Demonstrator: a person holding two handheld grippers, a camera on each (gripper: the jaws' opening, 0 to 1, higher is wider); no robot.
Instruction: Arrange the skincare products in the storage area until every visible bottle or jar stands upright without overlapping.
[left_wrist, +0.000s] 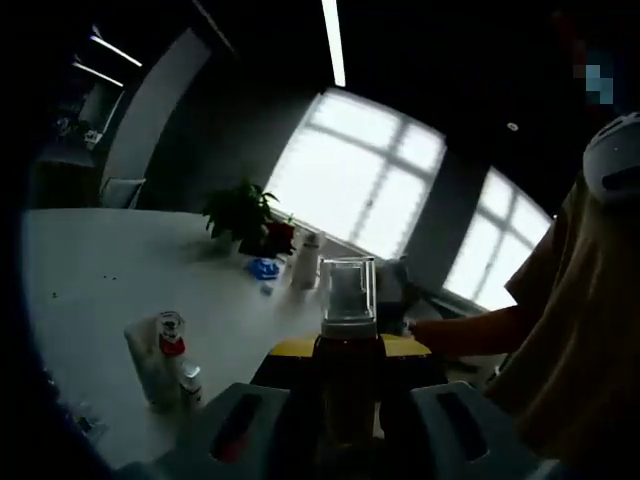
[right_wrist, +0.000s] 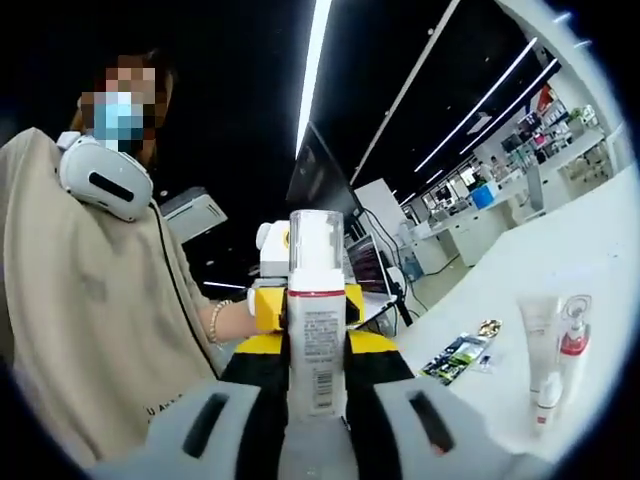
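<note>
A bottle with a clear cap (left_wrist: 347, 300) stands upright between the yellow-tipped jaws of my left gripper (left_wrist: 350, 352), which is shut on it; against the windows it looks dark. In the right gripper view the same kind of bottle (right_wrist: 316, 330), white with a red band and clear cap, sits between the jaws of my right gripper (right_wrist: 316, 350), also shut on it. Just behind it is the other gripper (right_wrist: 266, 300), held by a hand. Tubes with a red-capped one (left_wrist: 165, 355) lie on the white table (left_wrist: 100, 270); the tubes (right_wrist: 555, 345) also show at right.
A potted plant (left_wrist: 240, 215), a white bottle (left_wrist: 305, 262) and a blue item (left_wrist: 263, 268) sit at the table's far side. A flat sachet (right_wrist: 458, 357) lies on the table (right_wrist: 560, 260). A person (right_wrist: 90, 300) in a beige top stands close behind the bottle.
</note>
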